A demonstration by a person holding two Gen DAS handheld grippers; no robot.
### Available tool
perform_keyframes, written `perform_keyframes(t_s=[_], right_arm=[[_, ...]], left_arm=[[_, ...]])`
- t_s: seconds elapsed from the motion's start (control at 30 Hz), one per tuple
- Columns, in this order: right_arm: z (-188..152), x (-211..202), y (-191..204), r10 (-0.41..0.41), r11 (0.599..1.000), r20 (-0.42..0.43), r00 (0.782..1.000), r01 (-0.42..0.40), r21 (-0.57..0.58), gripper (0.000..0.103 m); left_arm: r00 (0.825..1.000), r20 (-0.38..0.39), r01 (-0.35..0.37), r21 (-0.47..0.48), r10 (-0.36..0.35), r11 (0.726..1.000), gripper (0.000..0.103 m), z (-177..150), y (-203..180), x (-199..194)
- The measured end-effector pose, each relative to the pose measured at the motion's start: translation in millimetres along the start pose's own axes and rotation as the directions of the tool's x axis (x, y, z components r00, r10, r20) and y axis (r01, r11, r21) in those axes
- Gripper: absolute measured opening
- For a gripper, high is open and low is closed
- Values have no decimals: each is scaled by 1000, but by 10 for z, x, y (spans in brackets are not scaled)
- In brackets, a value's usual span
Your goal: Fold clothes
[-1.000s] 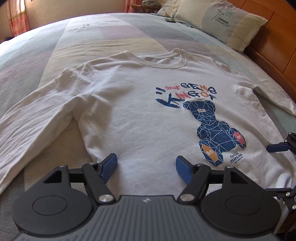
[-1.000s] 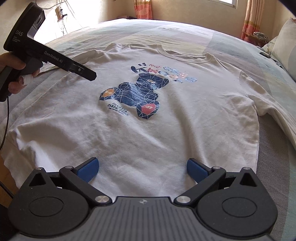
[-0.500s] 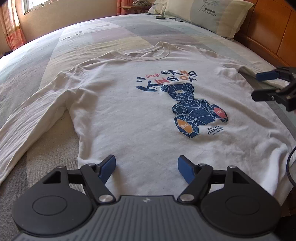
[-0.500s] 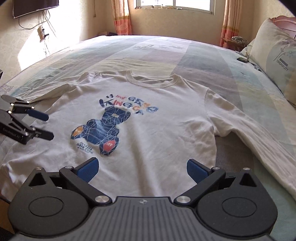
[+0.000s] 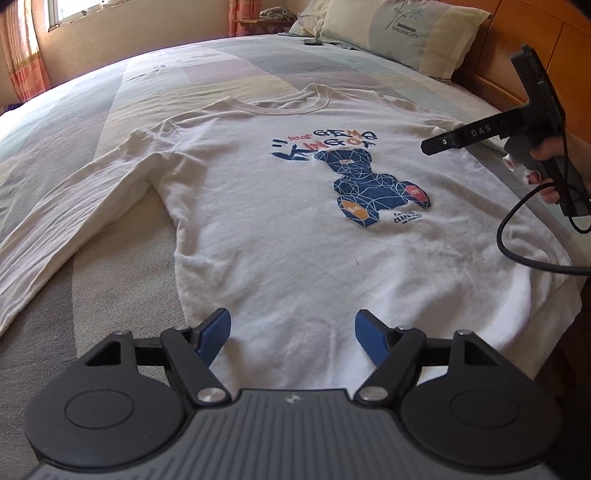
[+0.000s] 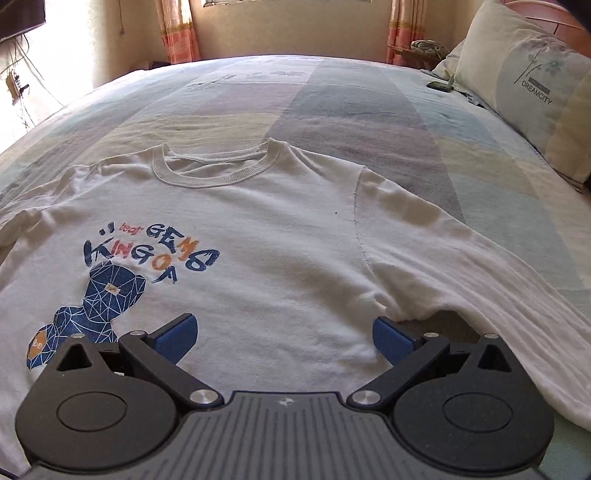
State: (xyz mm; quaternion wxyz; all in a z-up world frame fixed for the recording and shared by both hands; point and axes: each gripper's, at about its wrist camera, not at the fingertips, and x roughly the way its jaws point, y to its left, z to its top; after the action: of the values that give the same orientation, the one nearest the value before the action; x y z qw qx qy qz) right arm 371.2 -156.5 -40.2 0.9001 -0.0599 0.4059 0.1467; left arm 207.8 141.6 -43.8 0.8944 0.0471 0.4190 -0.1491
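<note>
A white long-sleeved shirt [image 5: 280, 236] with a blue bear print [image 5: 373, 188] lies flat, front up, on the bed, sleeves spread out. My left gripper [image 5: 292, 334] is open and empty, hovering over the shirt's bottom hem. My right gripper [image 6: 284, 334] is open and empty over the shirt's chest [image 6: 258, 229], close to the armpit of the right-hand sleeve [image 6: 480, 266]. The right gripper also shows in the left wrist view [image 5: 436, 144] as a black handle held by a hand above the shirt's right side.
The bed [image 5: 177, 85] has a striped pastel cover. A pillow [image 5: 399, 33] leans on the wooden headboard [image 5: 517, 55] at the right. A small dark object [image 6: 437, 85] lies near the pillow. A black cable [image 5: 517, 236] hangs from the right gripper over the shirt.
My right gripper has moved up along the shirt from the hem toward the chest and right armpit. My left gripper stayed near the hem, shifting slightly.
</note>
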Motion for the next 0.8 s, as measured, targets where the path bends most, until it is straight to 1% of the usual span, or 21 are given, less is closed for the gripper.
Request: perform_keyframes(t_s=[0.1, 0.13, 0.2, 0.27, 0.33, 0.37, 0.47, 0.53, 0.57, 0.63, 0.7, 0.8], right_arm=[[-154, -330, 263, 47, 999, 0, 999, -47, -8, 103], [-225, -432, 356, 57, 998, -4, 998, -57, -8, 103], [-361, -531, 518, 32, 999, -34, 999, -33, -20, 103], [-513, -543, 626, -8, 999, -85, 996, 4, -42, 103], [-648, -487, 642, -72, 997, -162, 984, 64, -52, 103], [-704, -467, 632, -90, 996, -191, 977, 83, -46, 103], [-761, -492, 514, -78, 995, -195, 978, 88, 40, 103], [-789, -504, 465, -78, 992, -192, 978, 96, 83, 103], [-792, -484, 491, -87, 992, -195, 977, 103, 76, 103], [-757, -462, 494, -90, 991, -217, 972, 110, 82, 103], [-730, -442, 476, -78, 992, -236, 969, 100, 82, 103], [-712, -422, 461, -68, 992, -246, 967, 91, 83, 103]], left_arm=[[998, 17, 55, 34, -55, 998, 78, 10, 2, 0], [998, 4, 61, 40, -61, 997, 78, -5, 13, 29], [998, -47, 47, 44, -45, 998, 78, -64, 52, 122], [998, -43, 50, 64, -47, 997, 78, -133, 89, 99], [998, -33, 56, 65, -54, 996, 78, -144, 122, 45], [998, -29, 57, 62, -56, 996, 78, -142, 138, 17], [998, -1, 63, 80, -63, 995, 78, -75, 149, -18], [996, 3, 87, 92, -87, 992, 78, -26, 135, 26], [995, -4, 97, 98, -97, 990, 79, -19, 128, 61], [997, -47, 73, 108, -69, 991, 79, -32, 108, 177], [997, -44, 62, 117, -57, 991, 79, -44, 106, 178], [998, -26, 60, 93, -58, 994, 79, 5, 162, 117]])
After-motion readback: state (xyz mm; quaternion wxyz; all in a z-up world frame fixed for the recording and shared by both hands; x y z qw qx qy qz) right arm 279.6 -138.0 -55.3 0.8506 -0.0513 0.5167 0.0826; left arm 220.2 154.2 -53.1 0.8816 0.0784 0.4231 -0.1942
